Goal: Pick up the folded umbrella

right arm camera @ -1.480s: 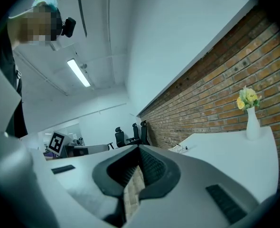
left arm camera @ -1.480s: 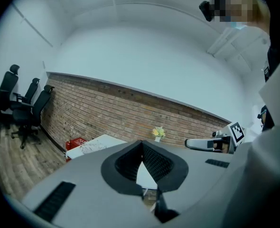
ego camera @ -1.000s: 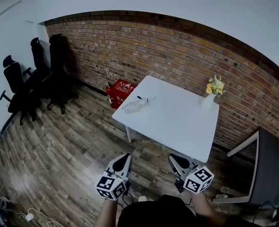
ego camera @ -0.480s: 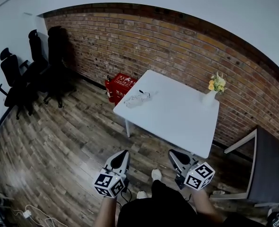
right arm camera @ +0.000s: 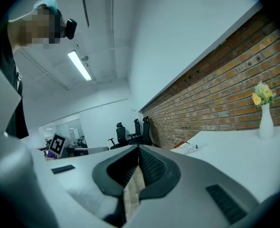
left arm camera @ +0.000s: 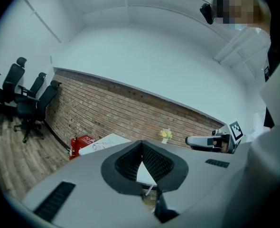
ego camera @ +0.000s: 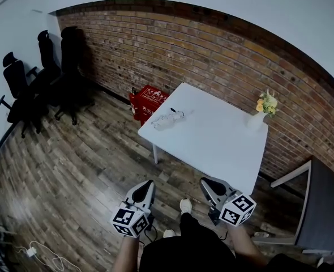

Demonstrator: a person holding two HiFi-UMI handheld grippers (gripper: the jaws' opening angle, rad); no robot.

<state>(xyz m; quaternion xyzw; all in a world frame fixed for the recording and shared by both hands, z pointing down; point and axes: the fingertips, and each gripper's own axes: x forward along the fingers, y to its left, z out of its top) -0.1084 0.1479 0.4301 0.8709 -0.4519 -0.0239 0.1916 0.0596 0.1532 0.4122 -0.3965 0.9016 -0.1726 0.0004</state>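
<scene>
Both jaws clenched and empty: left gripper (ego camera: 146, 186) and right gripper (ego camera: 208, 183) low by the body. A foot (ego camera: 185, 205) has stepped forward. The umbrella (ego camera: 167, 118) lies on the table's (ego camera: 223, 146) far-left corner, well apart, so the approach is only beginning.

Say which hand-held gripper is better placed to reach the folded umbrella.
Left, narrowly. The umbrella lies near the left corner of the table, nearer the left hand-held gripper than the right hand-held gripper. Both are shut, empty.
</scene>
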